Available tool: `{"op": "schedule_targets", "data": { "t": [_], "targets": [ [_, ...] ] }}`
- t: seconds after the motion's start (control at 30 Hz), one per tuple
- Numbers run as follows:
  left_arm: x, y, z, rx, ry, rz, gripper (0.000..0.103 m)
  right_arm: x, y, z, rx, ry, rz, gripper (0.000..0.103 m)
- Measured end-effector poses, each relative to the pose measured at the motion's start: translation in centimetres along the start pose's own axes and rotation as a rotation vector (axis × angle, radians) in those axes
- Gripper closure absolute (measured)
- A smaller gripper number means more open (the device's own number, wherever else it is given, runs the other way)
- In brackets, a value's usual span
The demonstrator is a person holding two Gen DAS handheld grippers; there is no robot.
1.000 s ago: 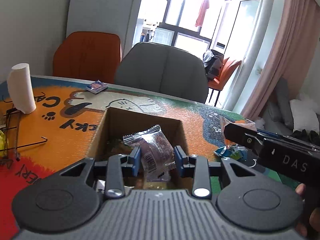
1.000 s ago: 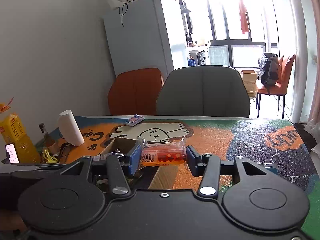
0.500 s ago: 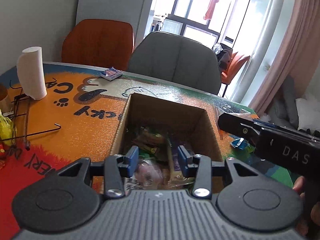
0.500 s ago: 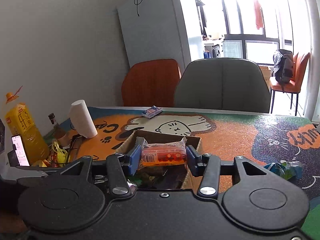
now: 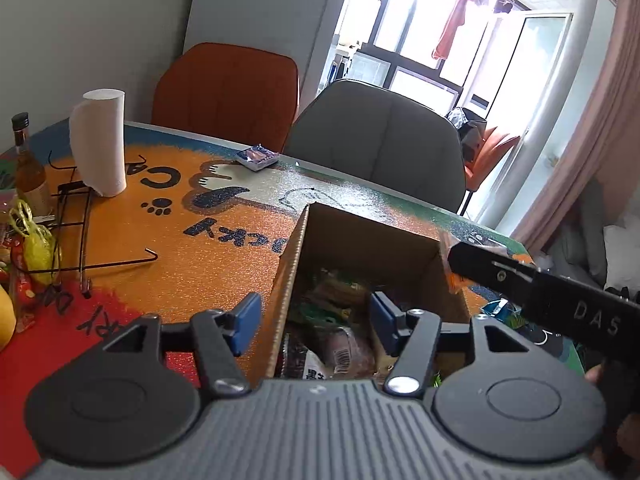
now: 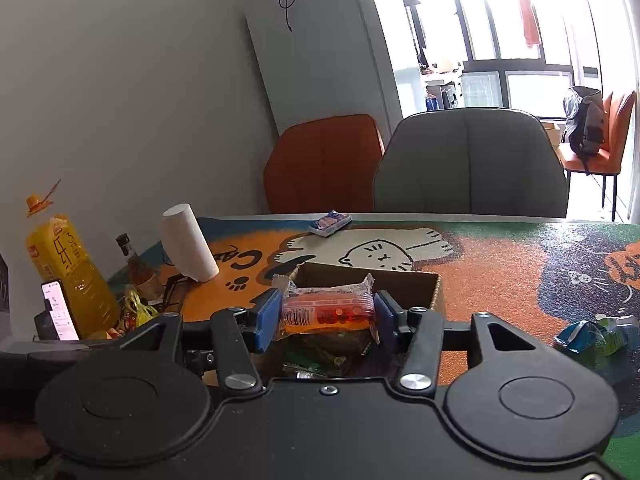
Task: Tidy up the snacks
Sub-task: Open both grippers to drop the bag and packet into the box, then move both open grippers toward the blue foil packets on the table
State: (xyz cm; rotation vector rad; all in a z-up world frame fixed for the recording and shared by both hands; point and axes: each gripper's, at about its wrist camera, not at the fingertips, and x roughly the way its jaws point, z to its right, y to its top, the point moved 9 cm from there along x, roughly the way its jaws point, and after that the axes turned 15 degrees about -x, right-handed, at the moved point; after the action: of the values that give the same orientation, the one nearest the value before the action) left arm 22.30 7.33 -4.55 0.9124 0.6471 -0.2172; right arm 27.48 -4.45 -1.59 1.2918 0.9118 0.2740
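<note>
So the table [image 5: 168, 264] with the cat mat is the stage here, and the box [image 5: 362, 240] sitting on it is where the snacks are going. It's already got a pile of packets in the bottom, including a brownish pack [image 5: 344, 350] lying right under the left gripper [image 5: 314, 320].

Step in hand looks like the drop-off, both hands at once. The left gripper's jaws have just been opening and stand fairly wide now with nothing between the pads; one blue pad hangs outside the box's left wall, the other over the inside. Looks to me like its snack is already let go into the box.

The right gripper [image 6: 326, 316] is parked over the box [image 6: 424, 280] too, and its jaws have just been opening as well. The orange pack [image 6: 326, 314] is between the pads, sitting level, and both pads look to be touching its ends, so I'd call it held, only barely.

Next move, I'd guess: spread the right jaws more so the orange pack falls in, then go for the loose wrappers [image 6: 592, 334] off to the right on the mat. There's also a small blue pack [image 6: 330, 223] way at the far edge near the chairs, well apart from the box, so that's a longer reach.
</note>
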Motion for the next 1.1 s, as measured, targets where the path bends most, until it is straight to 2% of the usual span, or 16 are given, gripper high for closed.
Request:
{"op": "schedule_targets", "data": {
  "t": [0.07,0.27,0.5,0.67,0.87,1.1],
  "targets": [
    [0.1,0.1,-0.1,-0.002,0.003,0.002,0.033,0.2,0.1,0.5,0.003,-0.027,0.000,0.035],
    [0.3,0.0,0.1,-0.017,0.008,0.003,0.018,-0.7,-0.8,2.2,0.042,-0.046,-0.013,0.034],
    [1.1,-1.1,2.1,-0.009,0.003,-0.015,0.015,-2.5,-2.2,4.6,0.061,-0.097,-0.030,0.029],
    [1.3,-1.9,4.2,0.033,-0.015,-0.002,0.000,-4.0,-3.2,7.0,0.094,-0.140,-0.037,0.019],
    [2.0,-3.0,6.6,0.062,-0.042,-0.009,0.000,-5.6,-4.3,9.4,0.132,-0.179,-0.043,0.000],
    [2.8,-4.2,8.8,0.081,-0.072,-0.032,0.000,-7.0,-6.1,12.3,0.185,-0.202,-0.073,0.000]
  ]
}}
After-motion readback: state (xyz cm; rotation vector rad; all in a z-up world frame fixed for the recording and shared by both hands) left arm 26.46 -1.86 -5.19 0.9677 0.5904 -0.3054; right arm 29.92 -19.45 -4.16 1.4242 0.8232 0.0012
